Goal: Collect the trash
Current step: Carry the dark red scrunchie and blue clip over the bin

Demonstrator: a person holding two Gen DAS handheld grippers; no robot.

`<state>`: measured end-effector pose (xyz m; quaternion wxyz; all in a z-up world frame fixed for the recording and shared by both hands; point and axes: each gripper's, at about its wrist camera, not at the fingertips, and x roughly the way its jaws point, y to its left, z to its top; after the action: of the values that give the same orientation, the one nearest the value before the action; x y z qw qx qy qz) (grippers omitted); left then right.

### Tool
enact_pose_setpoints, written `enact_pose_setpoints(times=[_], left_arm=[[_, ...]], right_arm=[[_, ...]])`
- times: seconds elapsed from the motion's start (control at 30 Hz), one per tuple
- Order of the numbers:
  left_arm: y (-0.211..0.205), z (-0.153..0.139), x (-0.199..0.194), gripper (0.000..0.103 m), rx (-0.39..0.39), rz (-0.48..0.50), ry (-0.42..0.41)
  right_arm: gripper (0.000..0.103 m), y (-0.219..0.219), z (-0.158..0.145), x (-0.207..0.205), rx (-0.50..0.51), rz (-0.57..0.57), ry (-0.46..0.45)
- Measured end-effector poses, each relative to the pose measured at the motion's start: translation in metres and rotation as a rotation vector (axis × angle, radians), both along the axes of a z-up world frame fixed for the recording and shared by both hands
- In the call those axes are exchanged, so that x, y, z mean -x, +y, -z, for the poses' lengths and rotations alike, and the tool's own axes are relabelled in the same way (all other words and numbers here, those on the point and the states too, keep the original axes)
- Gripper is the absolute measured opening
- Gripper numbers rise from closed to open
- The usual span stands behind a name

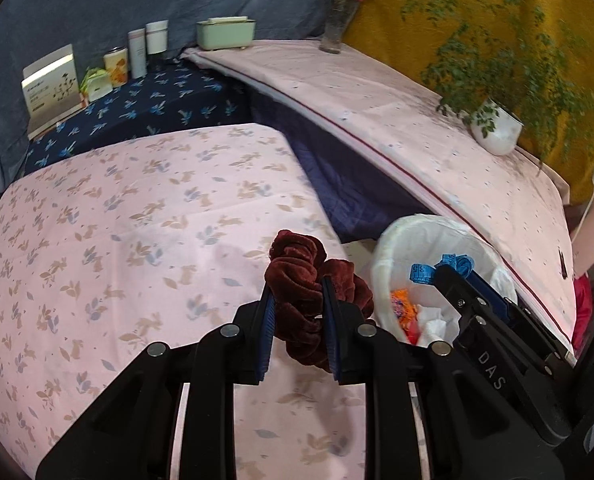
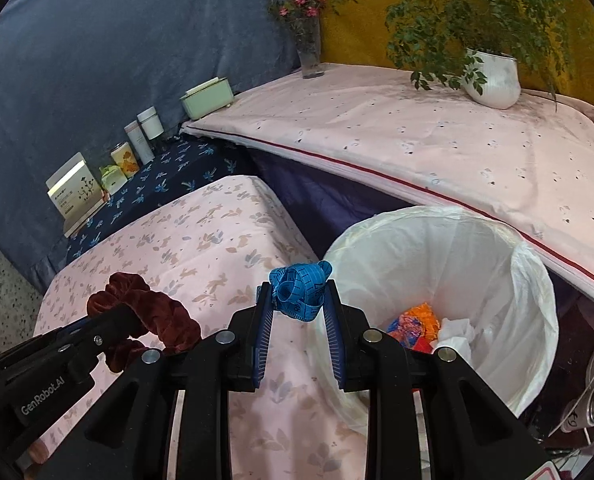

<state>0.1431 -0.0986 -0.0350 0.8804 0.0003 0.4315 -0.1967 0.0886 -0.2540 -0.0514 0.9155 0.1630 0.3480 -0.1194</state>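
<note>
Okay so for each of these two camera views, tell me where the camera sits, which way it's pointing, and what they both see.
Left wrist: sits on the left gripper, looks down along its fingers over the pink cloth; the fingers pinch a scrunchie, and the right gripper shows at right.
Right wrist: sits on the right gripper, looks down toward the bin; the fingers pinch a tape measure, and the left gripper shows at left.
Shared: bin, scrunchie, tape measure, pink cloth, pot plant.

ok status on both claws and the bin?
Left claw shut on maroon scrunchie. Right claw shut on blue tape measure. Lined bin open, part filled; nothing blocking.
</note>
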Motion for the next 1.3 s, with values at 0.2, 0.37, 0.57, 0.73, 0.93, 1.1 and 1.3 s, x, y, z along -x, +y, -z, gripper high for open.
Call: enact_pose_setpoints(times=[0.2, 0.37, 0.57, 0.73, 0.93, 1.1, 1.3], left_arm=[[-0.038, -0.006, 0.018, 0.021, -0.021, 0.067, -0.022], [-0.065, -0.005, 0.026, 0.021, -0.040, 0.115, -0.028], [-0.092, 0.000, 0.032, 0.021, -0.046, 0.159, -0.011], [-0.111, 0.004, 0.036, 0.021, -0.061, 0.186, -0.005], [-0.127, 0.009, 0.036, 0.023, -0.067, 0.208, 0.007], [-0.137, 0.009, 0.037, 0.031, -0.073, 0.211, -0.009], [-0.140, 0.011, 0.037, 0.054, -0.091, 0.192, -0.026]], right_arm=[[0.024, -0.032, -0.001, 0.026, -0.012, 0.061, -0.012], [0.024, -0.057, 0.003, 0.044, -0.017, 0.104, -0.011], [0.024, -0.083, 0.010, 0.060, -0.031, 0.150, -0.011], [0.024, -0.098, 0.016, 0.068, -0.042, 0.172, -0.007], [0.024, -0.110, 0.024, 0.074, -0.057, 0.193, -0.001], [0.024, -0.118, 0.026, 0.076, -0.064, 0.203, 0.000], [0.024, -0.119, 0.026, 0.076, -0.066, 0.202, 0.000]])
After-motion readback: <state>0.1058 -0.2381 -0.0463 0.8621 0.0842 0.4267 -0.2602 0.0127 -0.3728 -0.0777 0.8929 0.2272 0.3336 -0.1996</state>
